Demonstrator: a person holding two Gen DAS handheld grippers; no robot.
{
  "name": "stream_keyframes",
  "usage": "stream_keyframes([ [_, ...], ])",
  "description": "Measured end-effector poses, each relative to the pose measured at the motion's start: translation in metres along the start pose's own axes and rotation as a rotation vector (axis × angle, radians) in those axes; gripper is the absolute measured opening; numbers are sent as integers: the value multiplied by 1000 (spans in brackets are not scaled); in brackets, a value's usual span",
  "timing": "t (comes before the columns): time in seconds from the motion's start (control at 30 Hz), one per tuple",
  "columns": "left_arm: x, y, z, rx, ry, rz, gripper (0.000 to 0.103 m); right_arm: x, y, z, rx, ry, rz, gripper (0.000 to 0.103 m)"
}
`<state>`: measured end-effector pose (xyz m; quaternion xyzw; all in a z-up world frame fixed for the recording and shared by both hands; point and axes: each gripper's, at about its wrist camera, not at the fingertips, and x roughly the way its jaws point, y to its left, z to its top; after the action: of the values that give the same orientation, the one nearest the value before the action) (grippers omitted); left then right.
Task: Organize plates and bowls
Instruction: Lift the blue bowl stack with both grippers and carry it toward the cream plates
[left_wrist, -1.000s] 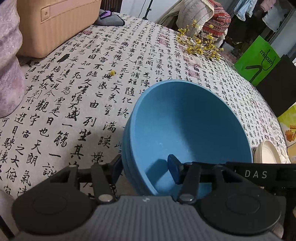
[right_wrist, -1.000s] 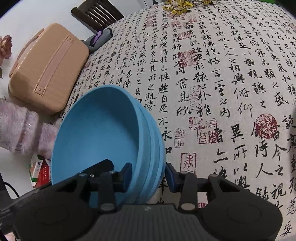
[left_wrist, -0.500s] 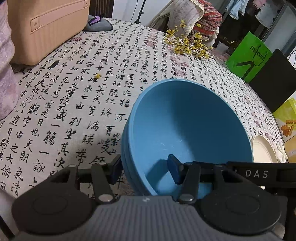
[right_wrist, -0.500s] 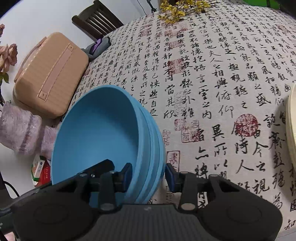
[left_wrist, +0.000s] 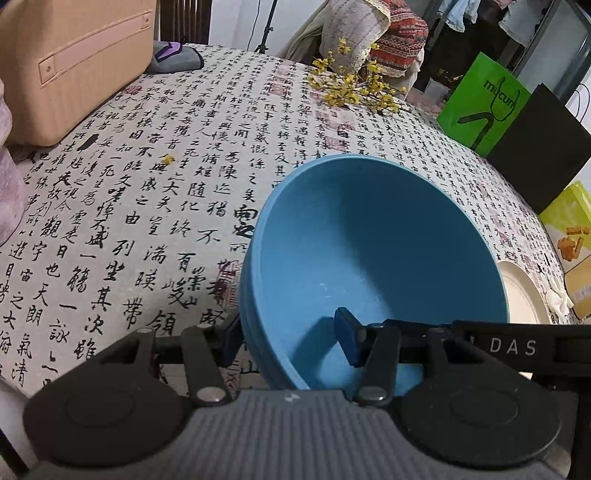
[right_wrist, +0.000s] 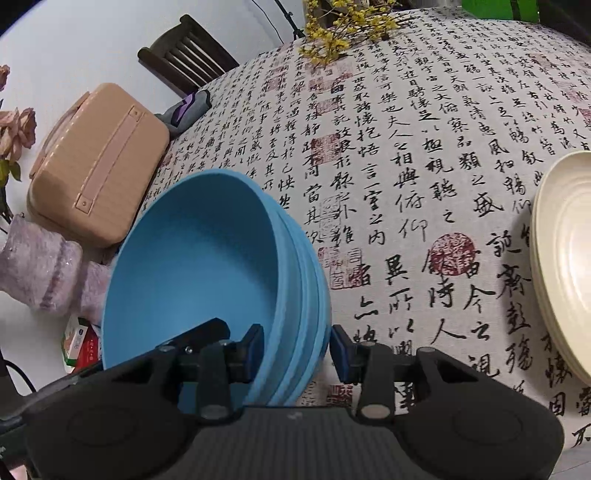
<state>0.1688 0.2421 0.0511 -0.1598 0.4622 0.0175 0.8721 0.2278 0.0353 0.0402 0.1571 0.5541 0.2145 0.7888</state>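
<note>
While both grippers clamp them, nested blue bowls (left_wrist: 376, 251) sit empty.

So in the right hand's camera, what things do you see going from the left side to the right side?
Pale purple vase → tan case → stack of blue bowls → cream plates.
</note>
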Motion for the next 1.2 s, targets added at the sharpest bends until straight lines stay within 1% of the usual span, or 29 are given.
stream_keyframes([
  [0.7, 0, -42, 1, 59, -12, -11, 52, -27, -32, 3, 26, -42, 4, 39],
  [1.2, 3, -82, 1, 115, -16, -21, 53, -48, -62, 4, 63, -77, 10, 39],
])
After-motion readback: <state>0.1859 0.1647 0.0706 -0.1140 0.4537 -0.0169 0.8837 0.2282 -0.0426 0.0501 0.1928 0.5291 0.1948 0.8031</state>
